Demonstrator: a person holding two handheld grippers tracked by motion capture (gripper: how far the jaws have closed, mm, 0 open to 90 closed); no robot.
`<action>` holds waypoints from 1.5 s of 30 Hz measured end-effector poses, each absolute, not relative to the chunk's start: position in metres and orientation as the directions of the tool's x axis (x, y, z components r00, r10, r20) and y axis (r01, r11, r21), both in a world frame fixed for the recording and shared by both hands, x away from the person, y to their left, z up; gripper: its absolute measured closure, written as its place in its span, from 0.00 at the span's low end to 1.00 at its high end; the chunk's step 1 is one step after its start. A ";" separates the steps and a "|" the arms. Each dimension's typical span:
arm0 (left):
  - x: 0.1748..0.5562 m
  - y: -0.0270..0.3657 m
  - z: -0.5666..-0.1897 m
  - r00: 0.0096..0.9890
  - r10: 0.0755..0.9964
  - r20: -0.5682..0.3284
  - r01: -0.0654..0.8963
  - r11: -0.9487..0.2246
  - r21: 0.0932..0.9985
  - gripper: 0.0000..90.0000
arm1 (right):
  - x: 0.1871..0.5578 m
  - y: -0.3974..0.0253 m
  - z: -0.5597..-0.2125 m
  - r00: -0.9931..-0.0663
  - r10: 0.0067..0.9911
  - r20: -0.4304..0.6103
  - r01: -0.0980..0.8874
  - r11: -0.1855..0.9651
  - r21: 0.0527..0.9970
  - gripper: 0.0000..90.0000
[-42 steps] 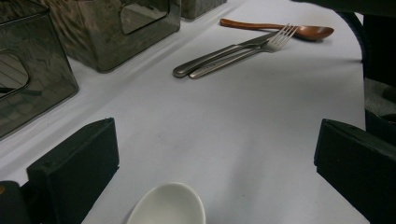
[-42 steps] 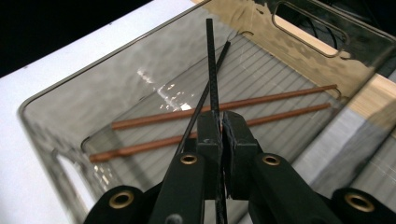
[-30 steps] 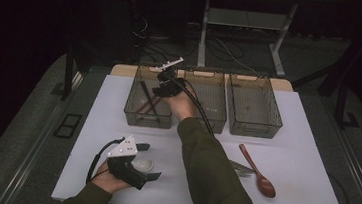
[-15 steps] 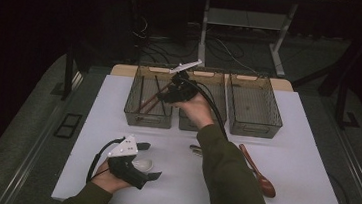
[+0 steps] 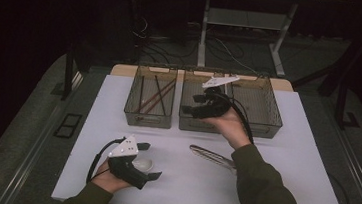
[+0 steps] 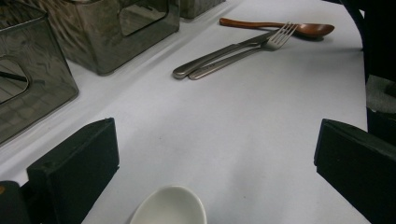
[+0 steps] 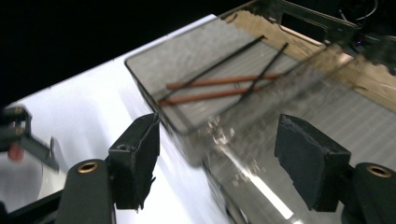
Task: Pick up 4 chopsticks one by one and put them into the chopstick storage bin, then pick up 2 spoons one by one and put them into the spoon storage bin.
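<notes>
My left gripper (image 5: 150, 160) rests on the white table near its front left, jaws open around a white ceramic spoon (image 5: 142, 164). In the left gripper view the spoon's rounded end (image 6: 170, 206) lies between the wide-apart jaws of that gripper (image 6: 215, 163). My right gripper (image 5: 190, 104) hangs open and empty over the front of the middle bin (image 5: 202, 125), pointing left. From the right gripper view, the open right gripper (image 7: 222, 163) faces the left bin (image 7: 154, 93), which holds brown chopsticks (image 7: 219, 81) and black ones.
Three clear bins stand in a row at the back: left bin (image 5: 147, 119), middle bin, right bin (image 5: 268, 115). A metal fork (image 6: 243, 52) and knife (image 6: 210, 58) lie together at mid table, with a wooden spoon (image 6: 280, 27) beyond them.
My right gripper has moved from above the left bin to the right and nearer, now over the middle bin's front. The left gripper has stayed put around the white spoon.
</notes>
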State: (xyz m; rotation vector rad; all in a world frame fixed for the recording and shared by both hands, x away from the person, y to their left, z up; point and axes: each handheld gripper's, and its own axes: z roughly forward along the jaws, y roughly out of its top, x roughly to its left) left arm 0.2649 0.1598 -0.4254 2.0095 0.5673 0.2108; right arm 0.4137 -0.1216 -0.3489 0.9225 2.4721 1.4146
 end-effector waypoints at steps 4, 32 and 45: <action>0.265 0.160 -0.426 0.873 0.478 -0.093 0.307 -0.393 0.867 0.00 | 0.401 -0.145 -0.352 -0.795 0.584 0.163 0.430 0.355 0.830 0.34; 0.264 0.160 -0.426 0.869 0.488 -0.082 0.305 -0.398 0.865 0.00 | 0.327 -0.233 -0.386 -0.784 0.601 0.153 0.449 0.380 0.809 0.37; 0.263 0.162 -0.424 0.863 0.501 -0.070 0.304 -0.403 0.863 0.00 | 0.297 -0.279 -0.398 -0.733 0.656 0.178 0.513 0.361 0.779 0.53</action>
